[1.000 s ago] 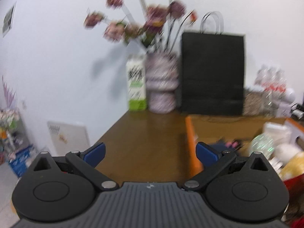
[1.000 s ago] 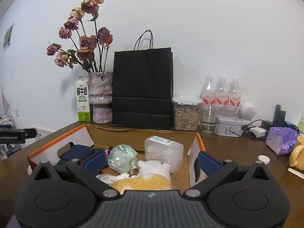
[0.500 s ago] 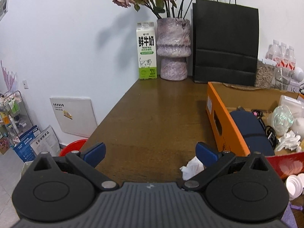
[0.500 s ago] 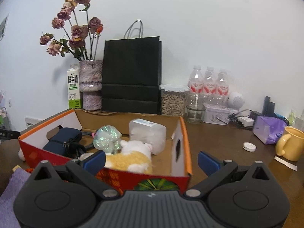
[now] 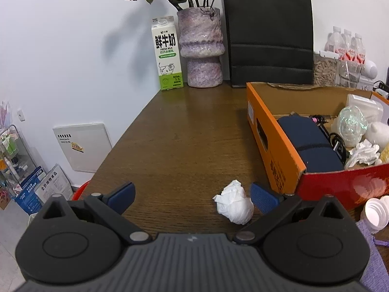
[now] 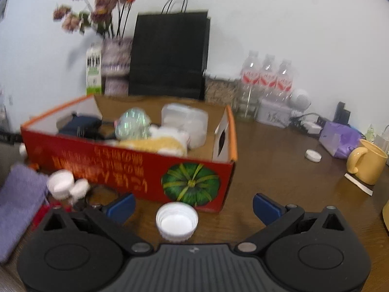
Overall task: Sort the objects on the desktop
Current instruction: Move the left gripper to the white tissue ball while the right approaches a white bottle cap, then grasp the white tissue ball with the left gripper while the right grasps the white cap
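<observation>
My left gripper [image 5: 192, 196] is open low over the brown table [image 5: 184, 131]. A crumpled white tissue [image 5: 234, 205] lies on the wood just inside its right finger. To the right stands the orange and red cardboard box [image 5: 274, 143] holding a dark blue pouch [image 5: 308, 143], a shiny ball [image 5: 351, 124] and more tissue. In the right wrist view my right gripper [image 6: 193, 205] is open in front of the box [image 6: 136, 165]. A white bottle cap [image 6: 177, 223] lies open side up between its fingers. Nothing is held.
A milk carton [image 5: 167, 53], a vase [image 5: 203, 48] of dried flowers and a black paper bag [image 5: 269, 31] line the back wall. More white caps [image 6: 63, 185], a purple cloth [image 6: 19, 199], a yellow mug [image 6: 367, 161], water bottles [image 6: 267, 77] and a purple pack [image 6: 340, 138] surround the box.
Both grippers have pulled back and dropped toward the table. The tissue now sits closer between the left fingers, and the white cap has come into view between the right fingers.
</observation>
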Tool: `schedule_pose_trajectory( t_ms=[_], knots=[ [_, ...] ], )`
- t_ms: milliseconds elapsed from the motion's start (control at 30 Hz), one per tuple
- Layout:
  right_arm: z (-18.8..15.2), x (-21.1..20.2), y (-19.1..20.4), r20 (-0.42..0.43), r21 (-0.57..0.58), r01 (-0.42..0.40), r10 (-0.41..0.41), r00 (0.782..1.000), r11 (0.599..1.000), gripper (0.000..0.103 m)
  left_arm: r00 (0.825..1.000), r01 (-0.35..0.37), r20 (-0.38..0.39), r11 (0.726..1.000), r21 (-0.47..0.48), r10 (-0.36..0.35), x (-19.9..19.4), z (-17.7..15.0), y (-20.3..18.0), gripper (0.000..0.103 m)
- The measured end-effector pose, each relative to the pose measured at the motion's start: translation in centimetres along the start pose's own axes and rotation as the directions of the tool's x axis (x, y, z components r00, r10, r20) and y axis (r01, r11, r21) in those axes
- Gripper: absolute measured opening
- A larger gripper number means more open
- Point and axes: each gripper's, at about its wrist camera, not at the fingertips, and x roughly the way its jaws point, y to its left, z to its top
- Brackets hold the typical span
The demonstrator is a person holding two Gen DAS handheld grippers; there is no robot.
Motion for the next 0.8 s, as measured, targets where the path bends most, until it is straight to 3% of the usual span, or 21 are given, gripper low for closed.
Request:
schedule_pose_trajectory(
  t_ms=[333,433,567,800],
  knots=[
    [-0.3,1.1,0.1,-0.058,0.012,-0.044,0.045,0.997,0.999,0.093,0.999,0.033,-0.032,0.999,-0.001,-0.033,0.7,-0.2,-0.3,0.097],
    [-0.4,1.3,0.0,-0.067,0.024,-0.056,0.058,0.996,0.998,0.084,0.998,0.04,-0.047,0.999,0.006,-0.04,1.0,-0.3,-0.5,0.092],
    [-0.4,1.3,-0.1,-0.069,0.028,-0.071,0.073,0.995,0.997,0.08,0.996,0.055,-0.064,0.998,0.006,-0.054,1.3,-0.4,-0.6,0.086],
    [-0.4,1.3,-0.2,-0.069,0.042,-0.104,0.106,0.992,0.994,0.047,0.993,0.089,-0.076,0.996,-0.002,-0.089,1.6,-0.5,-0.7,0.075]
  ],
)
